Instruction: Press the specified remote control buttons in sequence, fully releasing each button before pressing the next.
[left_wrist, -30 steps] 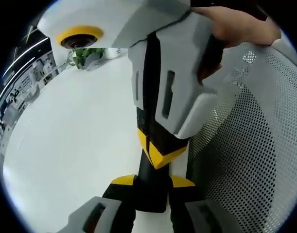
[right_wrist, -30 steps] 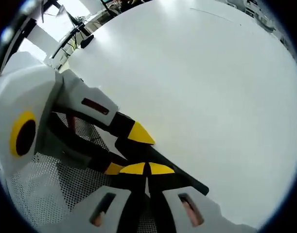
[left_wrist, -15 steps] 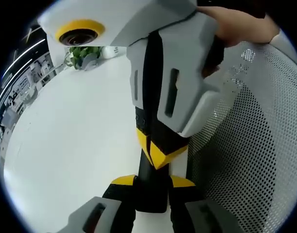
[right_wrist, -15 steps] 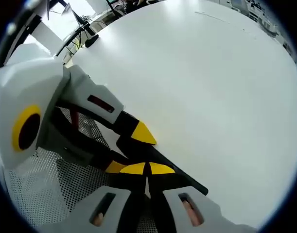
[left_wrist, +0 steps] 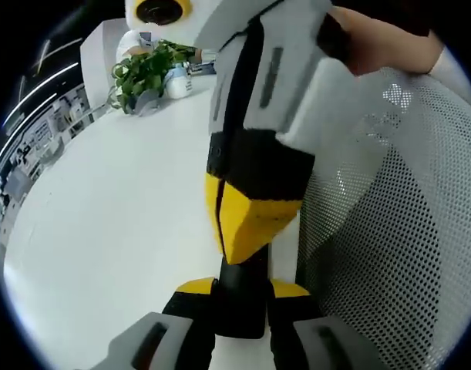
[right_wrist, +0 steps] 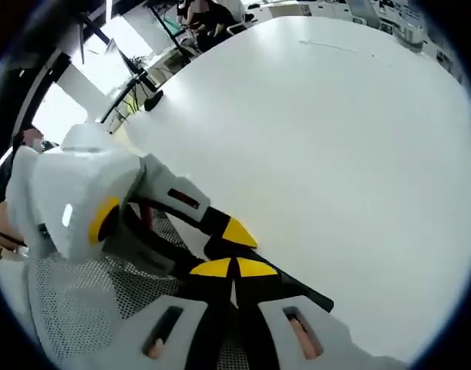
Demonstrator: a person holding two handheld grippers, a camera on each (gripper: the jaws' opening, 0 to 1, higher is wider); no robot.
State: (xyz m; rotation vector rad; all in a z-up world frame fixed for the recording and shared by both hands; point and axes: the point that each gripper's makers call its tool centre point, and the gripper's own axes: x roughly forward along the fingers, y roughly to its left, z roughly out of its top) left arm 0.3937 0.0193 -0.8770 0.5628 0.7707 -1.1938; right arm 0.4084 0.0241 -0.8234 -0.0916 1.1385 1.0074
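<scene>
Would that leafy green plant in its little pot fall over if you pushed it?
Probably not from a gentle nudge: the leafy green potted plant stands upright on the flat white table. A hard shove up high might tip it, since its leaves spread wider than its pot. The leaves would likely just bend.

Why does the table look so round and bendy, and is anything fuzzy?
Left gripper view: the fisheye lens curves the white table; the right gripper is close and slightly soft. Right gripper view: the table's far edge bows, with even light and no glare.

The right claw (left_wrist: 247,231) has lifted off the remote (left_wrist: 241,297).
</scene>
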